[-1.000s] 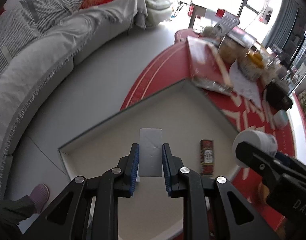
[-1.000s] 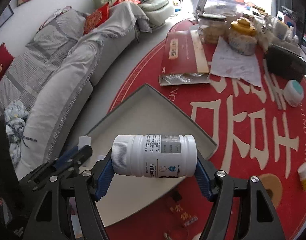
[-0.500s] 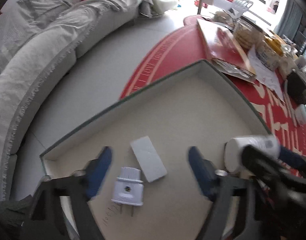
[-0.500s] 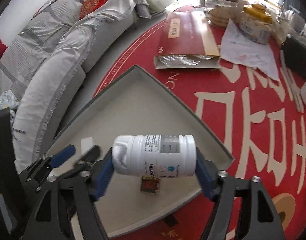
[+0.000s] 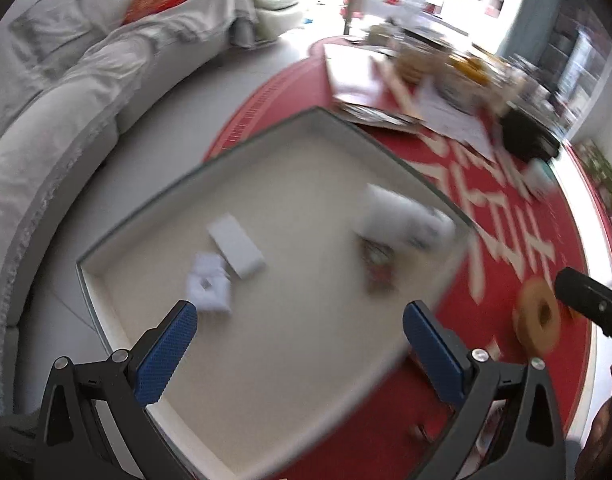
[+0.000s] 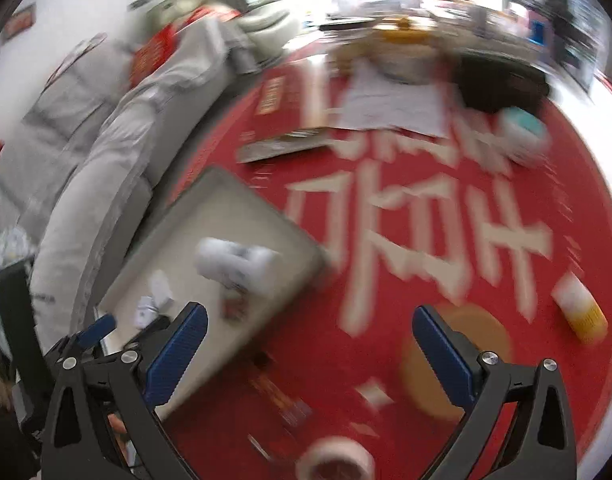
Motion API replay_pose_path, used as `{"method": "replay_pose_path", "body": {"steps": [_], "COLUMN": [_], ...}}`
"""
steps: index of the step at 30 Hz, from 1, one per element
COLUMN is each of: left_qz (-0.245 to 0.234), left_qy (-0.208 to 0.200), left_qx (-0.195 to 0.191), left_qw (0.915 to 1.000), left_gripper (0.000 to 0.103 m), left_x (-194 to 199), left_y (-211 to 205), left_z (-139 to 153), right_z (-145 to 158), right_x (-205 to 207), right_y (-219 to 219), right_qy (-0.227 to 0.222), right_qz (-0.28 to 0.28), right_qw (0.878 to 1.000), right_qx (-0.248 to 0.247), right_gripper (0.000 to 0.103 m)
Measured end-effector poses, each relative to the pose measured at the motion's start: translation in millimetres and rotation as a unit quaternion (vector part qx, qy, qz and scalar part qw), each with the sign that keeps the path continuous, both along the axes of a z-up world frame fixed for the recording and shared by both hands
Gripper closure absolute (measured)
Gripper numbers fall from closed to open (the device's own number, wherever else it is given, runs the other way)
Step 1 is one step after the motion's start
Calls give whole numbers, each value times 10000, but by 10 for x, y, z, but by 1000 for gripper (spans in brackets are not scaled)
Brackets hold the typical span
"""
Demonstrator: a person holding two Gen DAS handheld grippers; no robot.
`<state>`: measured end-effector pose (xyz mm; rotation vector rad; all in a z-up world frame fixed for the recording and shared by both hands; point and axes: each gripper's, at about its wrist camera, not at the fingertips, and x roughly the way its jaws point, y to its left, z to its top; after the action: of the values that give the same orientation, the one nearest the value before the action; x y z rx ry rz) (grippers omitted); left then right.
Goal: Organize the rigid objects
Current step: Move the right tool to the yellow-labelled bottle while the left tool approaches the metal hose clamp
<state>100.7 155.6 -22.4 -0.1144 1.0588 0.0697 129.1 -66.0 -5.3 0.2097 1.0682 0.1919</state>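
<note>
A shallow beige tray (image 5: 289,152) sits on the red round table (image 6: 426,208). In it lie a flat white box (image 5: 235,246), a white plug adapter (image 5: 207,288), a small red packet (image 5: 380,266) and a white pill bottle (image 5: 406,220) on its side. The bottle (image 6: 237,262) also shows, blurred, in the right wrist view. My left gripper (image 5: 299,332) is open and empty above the tray's near side. My right gripper (image 6: 310,340) is open and empty over the table, right of the tray (image 6: 209,216).
A brown tape roll (image 5: 540,320) lies right of the tray. A yellow-white bottle (image 6: 580,308), a tape roll (image 6: 338,462), a red folder (image 6: 281,120), papers, jars and a black pouch (image 6: 502,84) crowd the table. A grey sofa (image 5: 65,112) stands left.
My left gripper let go of the flat white box and opened. My right gripper let go of the pill bottle into the tray, opened and swung right over the table.
</note>
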Motion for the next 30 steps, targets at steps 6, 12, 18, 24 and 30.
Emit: {"method": "replay_pose_path", "body": {"steps": [6, 12, 18, 24, 30], "left_qz": [-422, -620, -469, -523, -406], "left_qy": [-89, 243, 655, 599, 693], "left_qx": [-24, 259, 333, 470, 162], "left_qw": [9991, 9974, 9962, 9957, 9966], "left_gripper": [0, 0, 0, 0, 0], "left_x": [-447, -682, -684, -681, -721], "left_y": [-496, -880, -963, -1054, -919], "left_z": [52, -163, -475, -532, -523], "right_z": [-265, -561, -522, -547, -561], "right_x": [-829, -1343, -1421, -1457, -1460], "right_y": [-686, -960, -991, -982, -1007], "right_qy": [352, 843, 806, 774, 805], "right_qz": [-946, -1339, -1264, -1224, -1263], "right_qw": [9947, 9873, 9883, 9889, 9878], "right_qx": [-171, 162, 282, 346, 415], "right_gripper": [0, 0, 0, 0, 0]}}
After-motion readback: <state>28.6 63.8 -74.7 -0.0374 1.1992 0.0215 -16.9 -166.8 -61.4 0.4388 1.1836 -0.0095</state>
